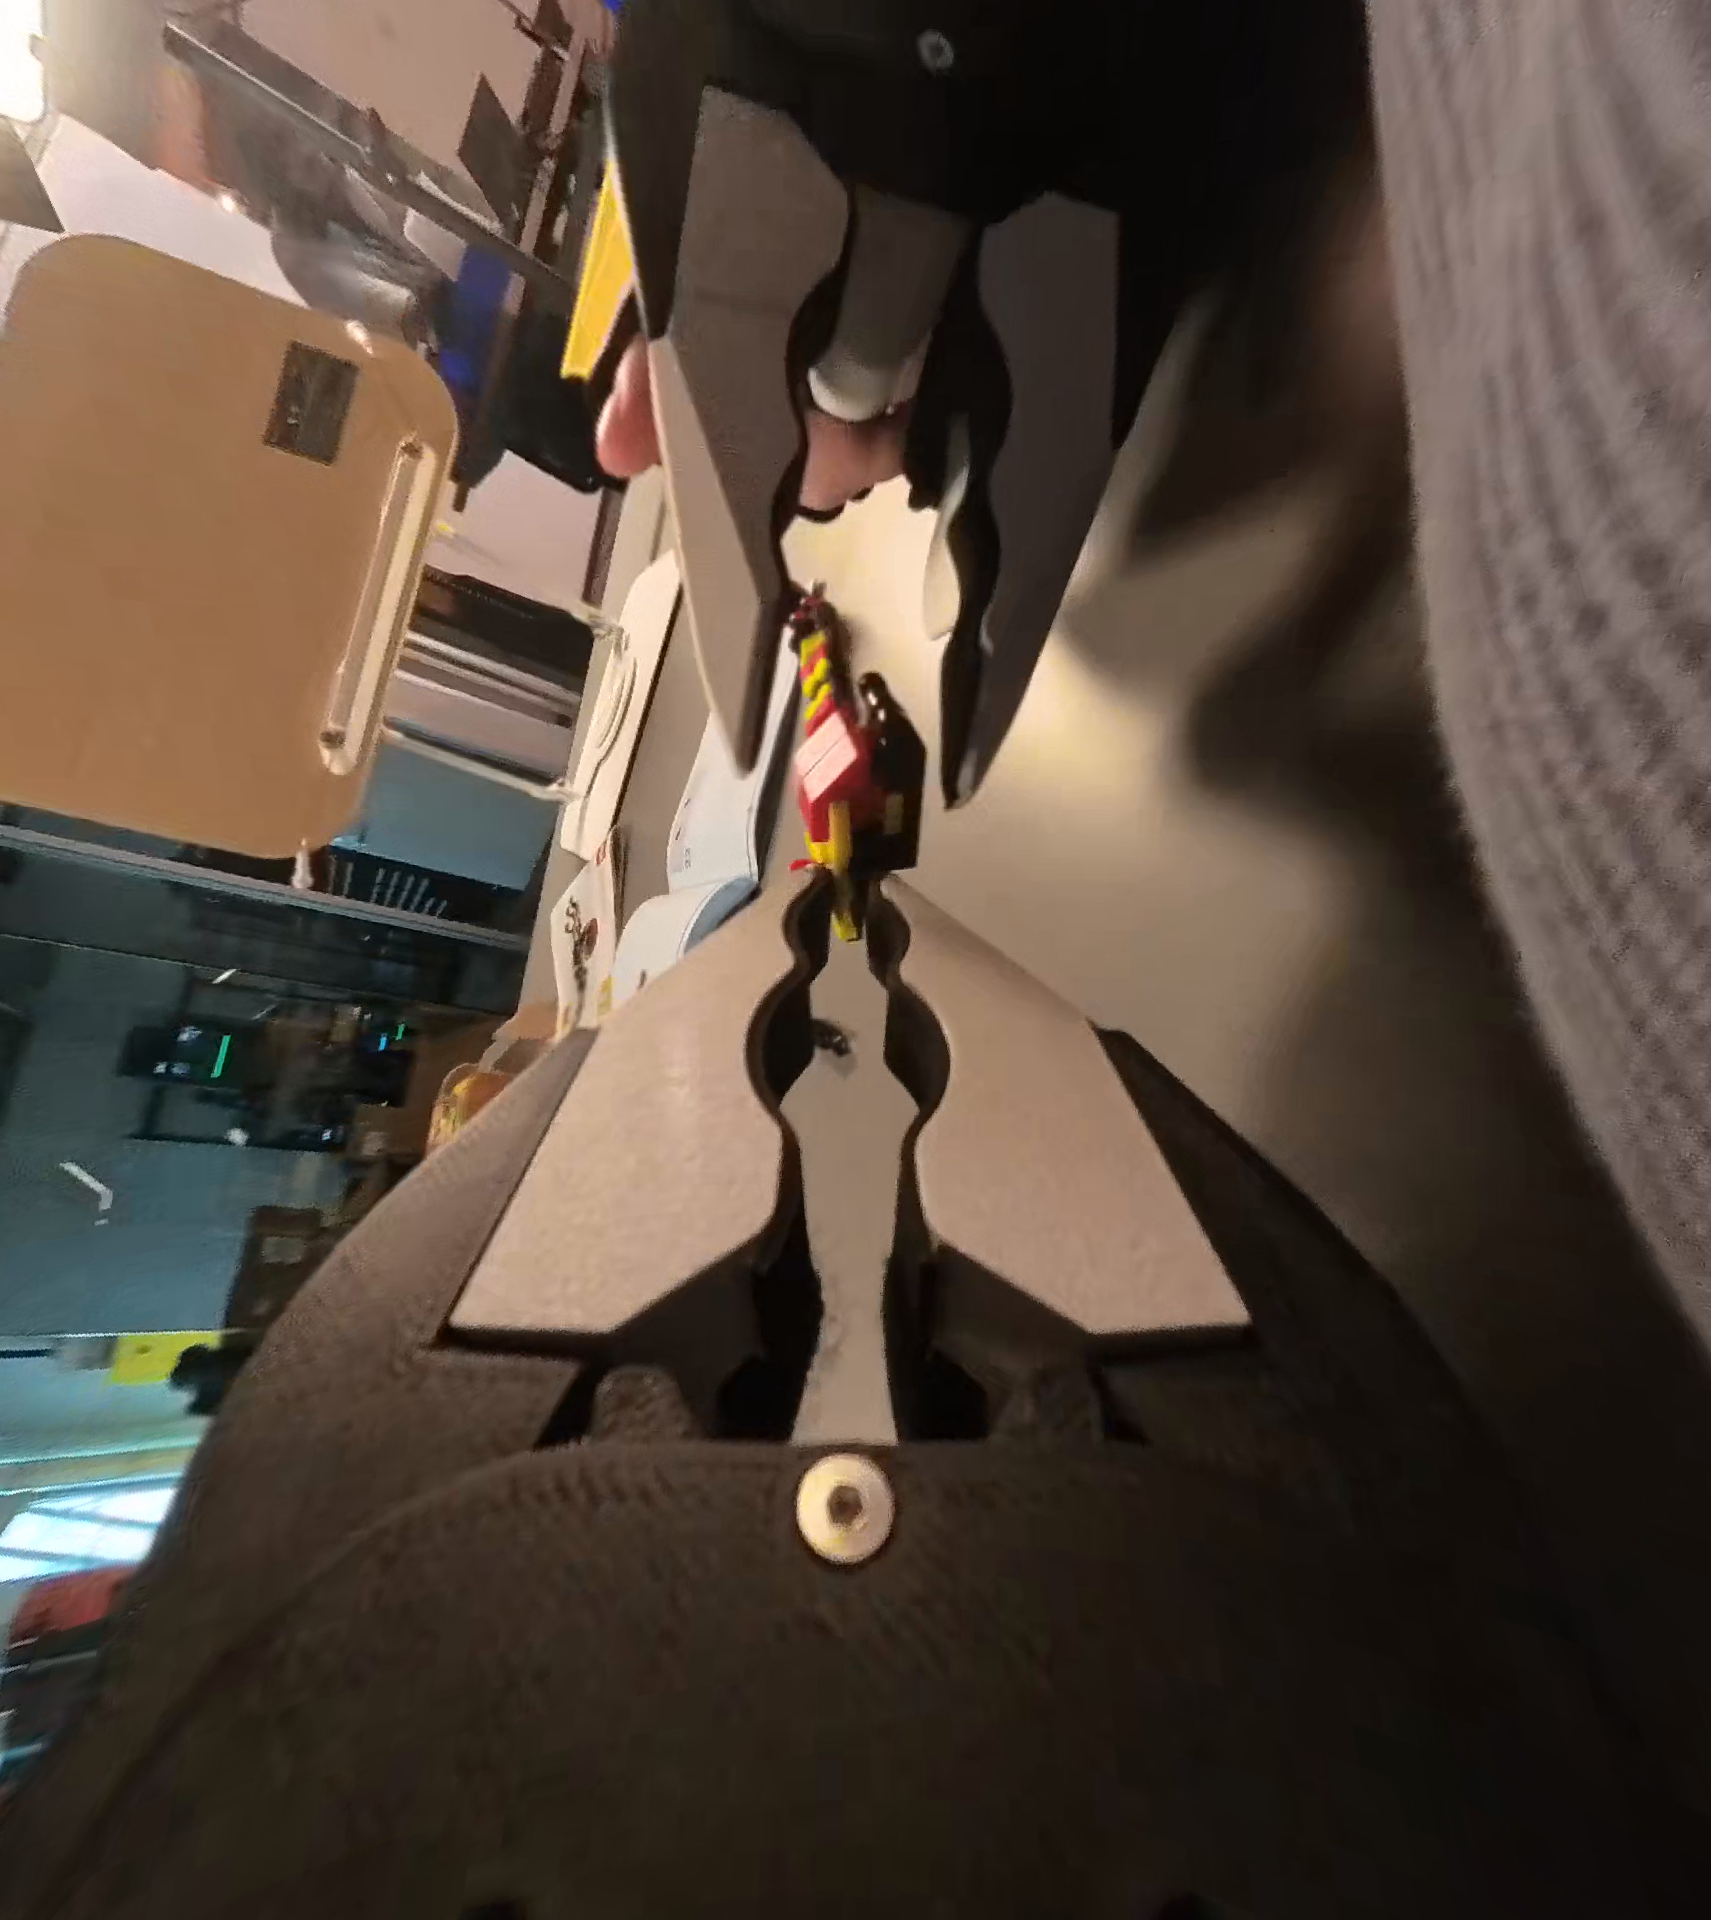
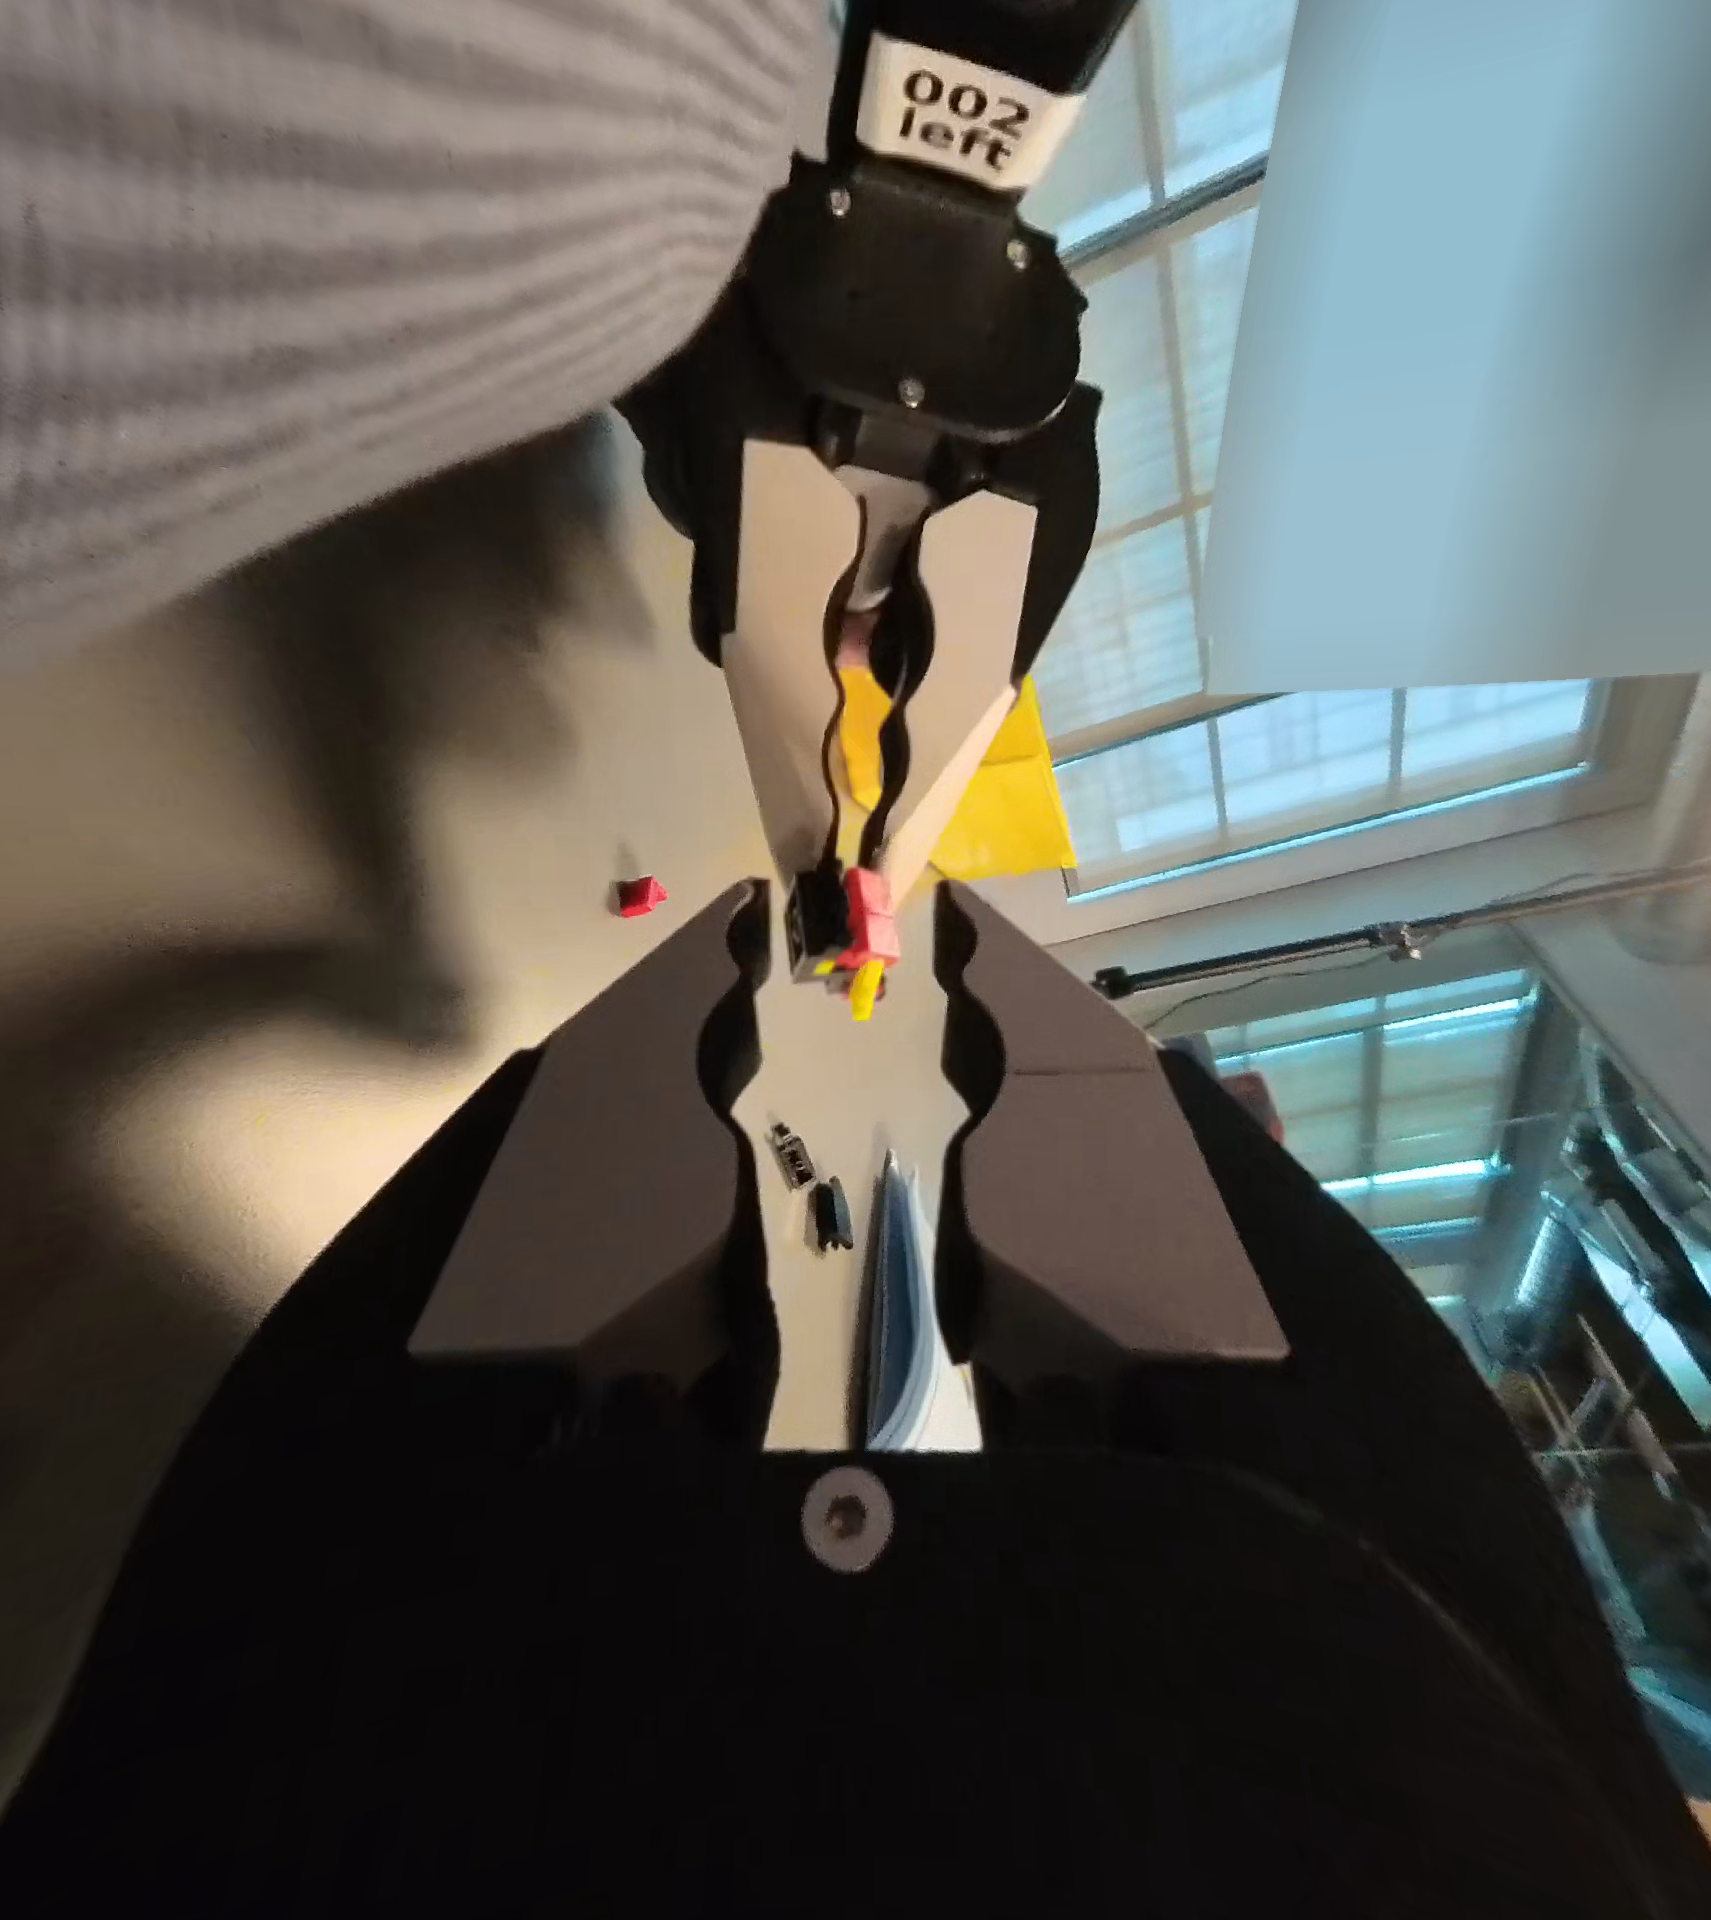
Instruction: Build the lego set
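Two tongs meet tip to tip over the pale desk point(image 2: 331, 1091), with the small lego assembly point(image 1: 856, 774) between them. The left tongs point(image 1: 849, 883) are pinched narrow on its near end, gripping a yellow piece that sticks out of the red-and-black body. In the right wrist view the same left tongs point(image 2: 856, 883) come in from the far side, closed on the red and black blocks of the lego assembly point(image 2: 846, 930).

The right tongs point(image 2: 851, 904) stand wide and hold nothing. The assembly sits just beyond their tips and centred in the gap. Its long axis runs roughly along the line joining the two tools, so the free end points toward the right tongs point(image 1: 856, 769); judged from this, the right one is placed to close on that end.

Loose parts lie on the desk: a red brick point(image 2: 638, 896) off to the side, two small black pieces point(image 2: 815, 1184), and a booklet point(image 2: 898, 1320) edge-on.

Writing: a white tag on the left tool's body carries printed characters, not transcribed here. No brand mark is readable.
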`<state>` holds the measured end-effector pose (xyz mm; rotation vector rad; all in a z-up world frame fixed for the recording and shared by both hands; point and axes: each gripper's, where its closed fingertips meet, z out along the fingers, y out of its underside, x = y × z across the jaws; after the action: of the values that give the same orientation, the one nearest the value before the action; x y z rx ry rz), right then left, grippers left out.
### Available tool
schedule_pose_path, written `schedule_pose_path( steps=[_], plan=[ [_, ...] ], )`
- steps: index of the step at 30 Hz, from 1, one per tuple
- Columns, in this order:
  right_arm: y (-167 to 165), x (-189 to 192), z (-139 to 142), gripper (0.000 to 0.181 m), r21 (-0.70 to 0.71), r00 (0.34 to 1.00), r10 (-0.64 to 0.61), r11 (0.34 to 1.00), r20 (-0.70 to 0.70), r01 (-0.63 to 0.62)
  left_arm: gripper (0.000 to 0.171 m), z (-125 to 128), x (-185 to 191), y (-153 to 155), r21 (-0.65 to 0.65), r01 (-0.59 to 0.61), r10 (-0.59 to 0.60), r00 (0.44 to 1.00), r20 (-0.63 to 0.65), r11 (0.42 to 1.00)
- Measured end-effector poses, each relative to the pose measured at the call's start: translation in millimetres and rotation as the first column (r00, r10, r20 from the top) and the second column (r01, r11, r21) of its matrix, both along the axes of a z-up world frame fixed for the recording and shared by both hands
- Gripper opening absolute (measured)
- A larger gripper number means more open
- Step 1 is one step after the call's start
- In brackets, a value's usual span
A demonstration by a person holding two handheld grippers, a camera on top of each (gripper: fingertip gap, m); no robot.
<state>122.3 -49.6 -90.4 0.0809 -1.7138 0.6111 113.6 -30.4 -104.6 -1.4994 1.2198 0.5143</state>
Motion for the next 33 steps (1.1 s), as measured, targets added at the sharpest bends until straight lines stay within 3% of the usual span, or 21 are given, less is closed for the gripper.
schedule_pose_path(
  steps=[3, 8, 13, 15, 17, 20, 22, 29, 33],
  plan=[
    [-1, 0, -2, 0.018, 0.023, 1.0, -0.015, 1.0, 0.002, 0.015, 0.005, 0, 2, 2, 0.036, -0.001, 0.003, 0.998, -0.06, 0.999],
    [5, -3, -1, 0.026, 0.036, 0.999, -0.048, 0.998, 0.006, 0.047, 0.005, 3, 2, 1, 0.046, 0.003, 0.001, 0.997, -0.081, 0.999],
    [4, -2, -4, 0.019, 0.066, 0.999, -0.05, 0.997, 0.009, 0.049, 0.005, 2, 5, -2, 0.045, 0.041, -0.037, 0.995, -0.098, 0.998],
    [6, -3, -2, 0.018, 0.053, 0.998, -0.058, 0.997, -0.001, 0.057, 0.021, -1, 3, -7, 0.018, 0.073, -0.072, 0.995, -0.075, 0.997],
    [9, -3, 0, 0.018, 0.04, 0.998, -0.064, 0.997, -0.009, 0.064, 0.028, -10, -5, -15, -0.1, 0.083, -0.082, 0.996, 0.016, 0.991],
    [9, -2, -3, 0.018, 0.029, 0.999, -0.055, 0.998, 0.004, 0.054, 0.03, -26, -19, -30, -0.348, 0.141, -0.052, 0.966, 0.254, 0.927],
    [6, -1, -8, 0.019, 0.029, 0.999, -0.038, 0.999, 0.026, 0.037, 0.026, -30, -23, -35, -0.423, 0.2, -0.04, 0.933, 0.358, 0.884],
    [-4, 5, -20, 0.019, 0.031, 0.995, 0.034, 0.999, 0.093, -0.037, 0.022, -51, -24, -37, -0.578, 0.306, -0.044, 0.905, 0.422, 0.757],
    [-7, 7, -25, 0.019, 0.032, 0.991, 0.051, 0.998, 0.121, -0.055, 0.021, -51, -23, -33, -0.596, 0.343, -0.061, 0.896, 0.441, 0.726]
  ],
)
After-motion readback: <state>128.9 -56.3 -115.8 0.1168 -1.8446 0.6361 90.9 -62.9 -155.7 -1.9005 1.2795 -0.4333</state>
